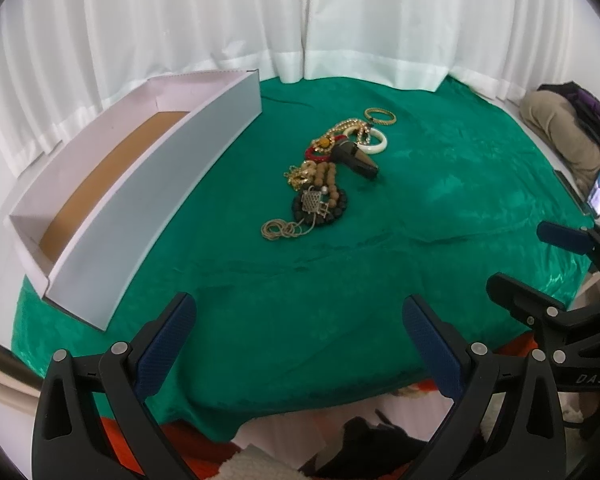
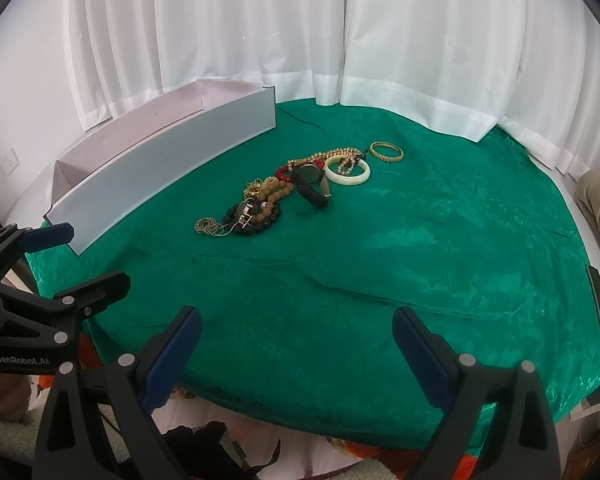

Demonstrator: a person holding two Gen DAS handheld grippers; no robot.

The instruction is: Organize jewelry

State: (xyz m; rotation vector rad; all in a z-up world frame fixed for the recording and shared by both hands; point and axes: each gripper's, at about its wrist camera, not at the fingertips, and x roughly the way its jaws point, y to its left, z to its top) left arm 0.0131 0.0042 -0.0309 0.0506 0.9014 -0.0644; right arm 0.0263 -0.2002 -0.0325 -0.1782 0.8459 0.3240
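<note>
Green cloth (image 2: 380, 248) bears jewelry heap (image 2: 283, 192) seemingly running near-left to far-right; both fingers wide apart, empty.

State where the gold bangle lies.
In both views the gold bangle lies on the green cloth at the pile's far right end, just beyond the white bangle.

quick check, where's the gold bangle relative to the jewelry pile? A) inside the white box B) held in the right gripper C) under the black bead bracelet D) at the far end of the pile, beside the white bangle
D: the gold bangle lies flat on the green cloth at the pile's far end, just beyond the white bangle; both grippers are open and empty.
</note>
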